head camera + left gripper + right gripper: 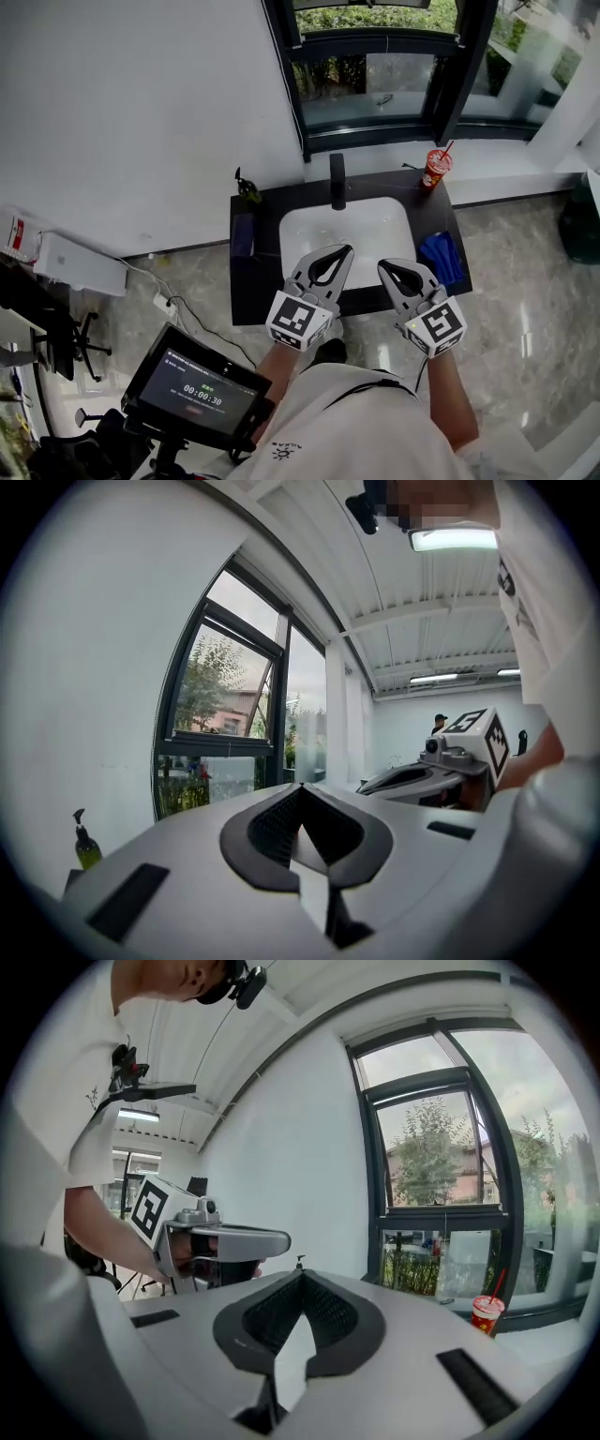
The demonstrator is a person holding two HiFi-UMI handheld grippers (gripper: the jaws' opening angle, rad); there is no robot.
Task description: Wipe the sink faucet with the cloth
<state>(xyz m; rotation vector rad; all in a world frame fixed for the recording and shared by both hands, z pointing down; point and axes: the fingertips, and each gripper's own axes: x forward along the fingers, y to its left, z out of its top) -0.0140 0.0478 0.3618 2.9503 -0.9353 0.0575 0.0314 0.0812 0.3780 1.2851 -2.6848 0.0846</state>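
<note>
The black faucet point(337, 180) stands upright at the back of the white sink point(394, 217), which is set in a black counter. A blue cloth point(441, 255) lies crumpled on the counter to the right of the basin. My left gripper point(343, 251) hovers over the sink's front edge, shut, with nothing between its tips. My right gripper point(384, 267) hangs beside it near the cloth's left side, also shut and empty. In the left gripper view the left gripper point(300, 786) points level at the window. The right gripper point(300, 1273) does the same in its own view. Neither gripper view shows the faucet or the cloth.
A red cup with a straw point(436, 169) stands at the counter's back right, and a soap bottle point(248, 187) at the back left. A dark window frame point(375, 84) rises behind the sink. A screen on a stand point(202, 389) and a white box point(80, 262) are at the left.
</note>
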